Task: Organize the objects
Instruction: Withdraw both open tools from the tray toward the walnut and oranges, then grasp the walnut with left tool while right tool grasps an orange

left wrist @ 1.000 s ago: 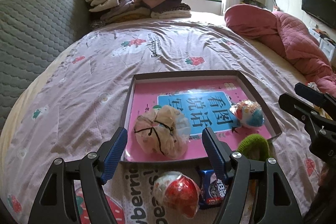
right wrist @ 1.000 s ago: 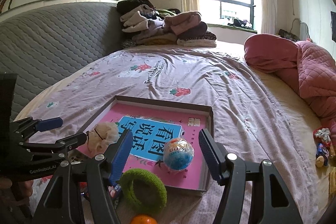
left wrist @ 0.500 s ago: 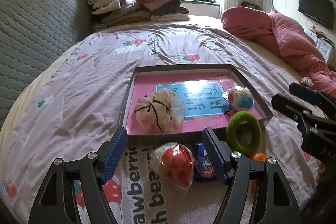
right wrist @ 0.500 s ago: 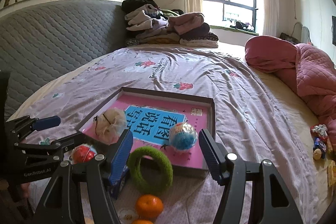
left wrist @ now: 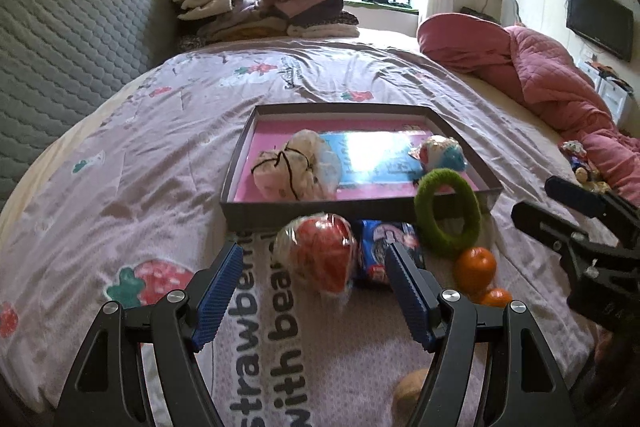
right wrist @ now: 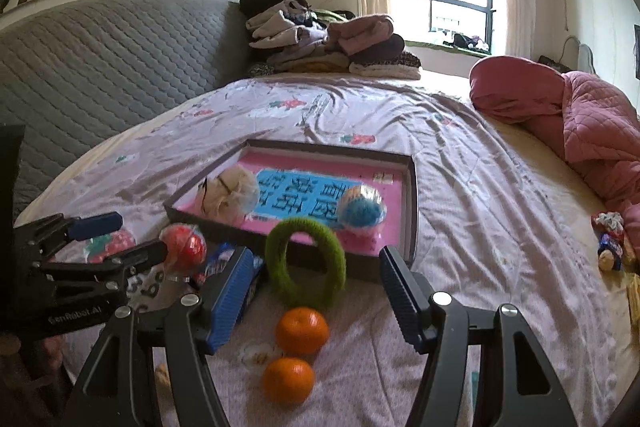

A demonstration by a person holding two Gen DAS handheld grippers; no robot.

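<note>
Grippers are seen spread wide, nothing held: left gripper [left wrist: 314, 287] w/ red wrapped ball [left wrist: 320, 255] just ahead at 12 o'clock, untouched. Right gripper [right wrist: 314, 291] is spread abt green ring [right wrist: 306, 263], propped on tray [right wrist: 412, 211] edge; oranges [right wrist: 302, 331] at 6 o'clock.

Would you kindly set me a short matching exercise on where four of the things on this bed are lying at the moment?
Things:
1. green ring
2. blue-and-white ball
3. red wrapped ball
4. two oranges

Places:
A. inside the tray, on the pink sheet
B. on the bedsheet, nearest the right hand-held gripper
C. propped against the tray's near wall
D. on the bedsheet, just ahead of the open left hand-held gripper

Pairs: 1-C, 2-A, 3-D, 4-B
</note>
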